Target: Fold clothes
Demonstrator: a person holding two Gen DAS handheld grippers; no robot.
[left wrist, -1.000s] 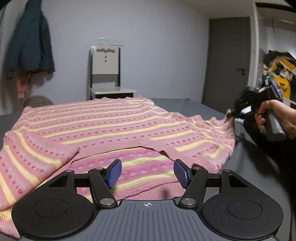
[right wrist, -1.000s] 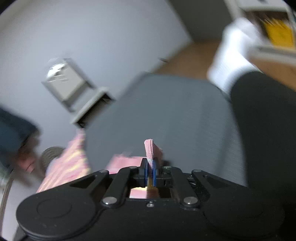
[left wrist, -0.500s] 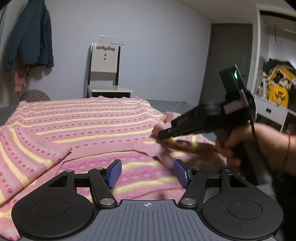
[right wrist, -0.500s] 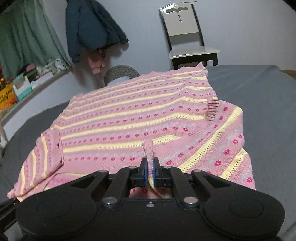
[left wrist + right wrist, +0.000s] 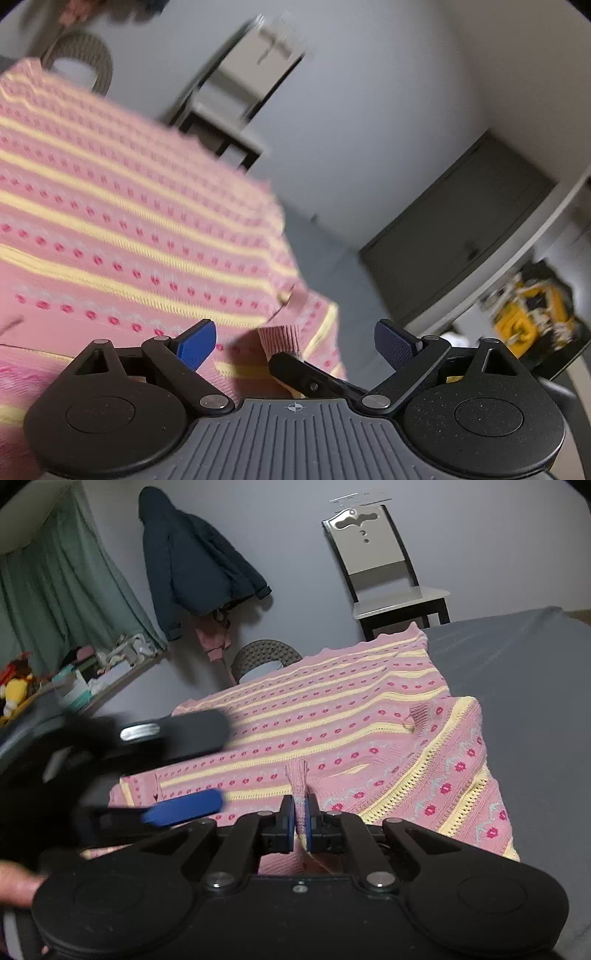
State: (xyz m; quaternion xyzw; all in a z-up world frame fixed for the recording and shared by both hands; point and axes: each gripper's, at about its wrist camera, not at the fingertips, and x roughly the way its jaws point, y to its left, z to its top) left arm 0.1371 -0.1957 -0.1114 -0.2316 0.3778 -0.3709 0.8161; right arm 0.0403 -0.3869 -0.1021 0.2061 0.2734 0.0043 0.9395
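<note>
A pink sweater (image 5: 332, 716) with yellow stripes and red dots lies spread on a grey bed surface (image 5: 524, 686). Its right sleeve (image 5: 454, 771) is folded in over the body. My right gripper (image 5: 301, 821) is shut on the sleeve's ribbed cuff (image 5: 298, 779), low over the sweater's near edge. In the blurred, tilted left wrist view, my left gripper (image 5: 295, 345) is open. The same cuff (image 5: 279, 338) and a black finger of the right gripper sit between its jaws. The right wrist view shows one of the left gripper's blue pads (image 5: 183, 808) just left of the held cuff.
A chair (image 5: 384, 576) stands behind the bed against the wall. A dark jacket (image 5: 192, 561) hangs on the wall above a round stool (image 5: 264, 655). A cluttered shelf (image 5: 81, 679) and green curtain (image 5: 55, 598) lie left. A door (image 5: 465, 229) is right.
The right gripper carried the cuff from the bed's right side in over the sweater, folding the sleeve across the body. The left gripper tilted and swung right, closing in around the held cuff.
</note>
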